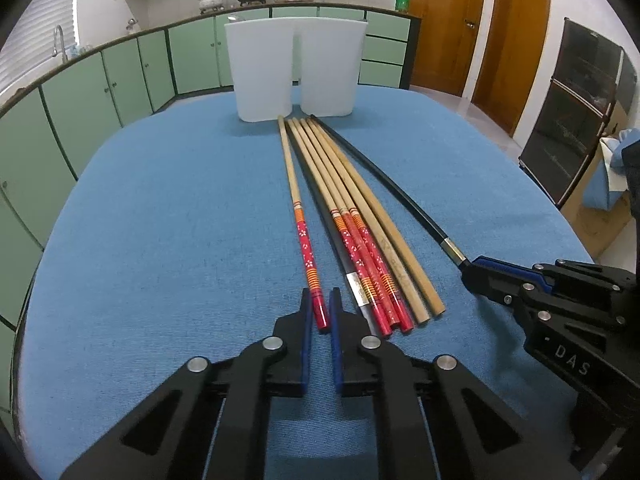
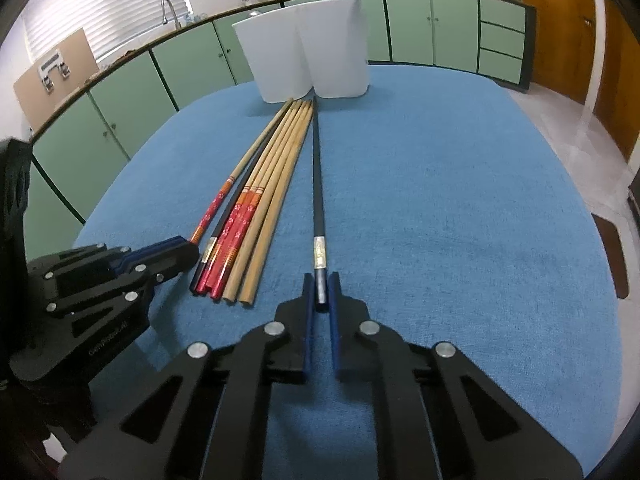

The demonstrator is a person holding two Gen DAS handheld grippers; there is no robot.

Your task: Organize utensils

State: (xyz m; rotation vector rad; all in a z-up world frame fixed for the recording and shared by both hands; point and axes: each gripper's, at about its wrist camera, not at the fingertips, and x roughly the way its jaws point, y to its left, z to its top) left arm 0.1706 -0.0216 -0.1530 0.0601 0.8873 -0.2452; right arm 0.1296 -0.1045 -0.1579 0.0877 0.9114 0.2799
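Several chopsticks lie side by side on a blue tablecloth, tips toward two white cups at the far side. My left gripper is closed around the end of a red-handled bamboo chopstick. My right gripper is closed around the end of a black chopstick, set apart to the right of the bundle. The right gripper also shows in the left wrist view, and the left gripper in the right wrist view.
Between the two held sticks lie red-handled, plain bamboo and another black chopstick. Green cabinets with a counter run behind the table. Wooden doors stand at the right.
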